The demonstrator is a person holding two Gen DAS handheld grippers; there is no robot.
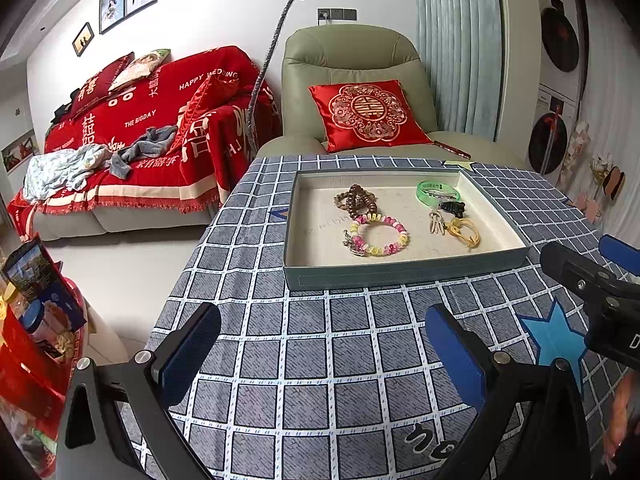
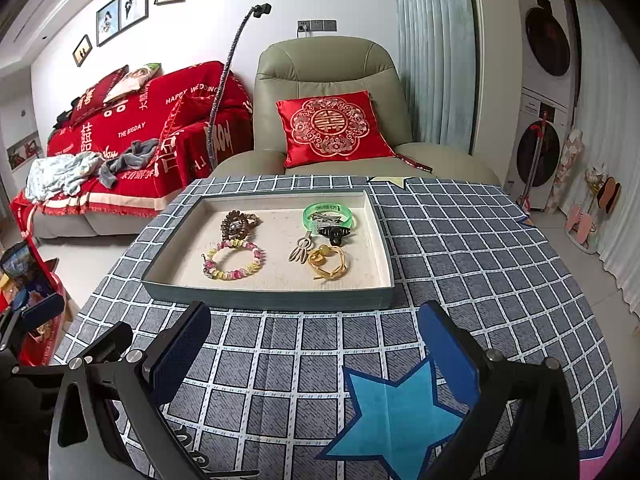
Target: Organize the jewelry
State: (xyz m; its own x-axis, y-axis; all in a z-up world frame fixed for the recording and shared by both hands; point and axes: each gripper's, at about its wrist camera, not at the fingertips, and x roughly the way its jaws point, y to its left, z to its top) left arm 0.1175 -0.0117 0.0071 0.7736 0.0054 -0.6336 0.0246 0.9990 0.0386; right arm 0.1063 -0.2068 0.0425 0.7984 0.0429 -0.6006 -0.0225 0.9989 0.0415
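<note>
A: Table first. Checked blue-grey tablecloth (image 2: 460,240) covers it, and both sets of tongs hang low over its near part.

B: Tongs?

A: Left gripper (image 1: 320,344) has its 2 blue pads wide apart, nothing between them. Right gripper (image 2: 316,344) the same, spread with only cloth showing in the gap. In the left view the right gripper pokes in from the right edge.

B: Blue star (image 2: 396,412)?

A: Printed on the cloth, right under the right gripper's right finger (image 2: 448,356).

B: The tray (image 2: 264,298)?

A: Grey-green, pale lining, lies flat just ahead of both grippers, apart from the fingertips. All the jewelry sits inside it.

B: Contents, biggest down.

A: Pink-and-yellow beaded bracelet (image 2: 234,260) at the near left, closest to the left gripper. Brown wooden bead bracelet (image 2: 236,224) touching it on the far side. Green bangle (image 2: 328,214) far right. Yellow cord piece (image 2: 328,262) near right, ahead of the right gripper. Black clip (image 2: 334,234) between bangle and cord. Small beige hair clip (image 2: 301,250) just left of the cord.
</note>
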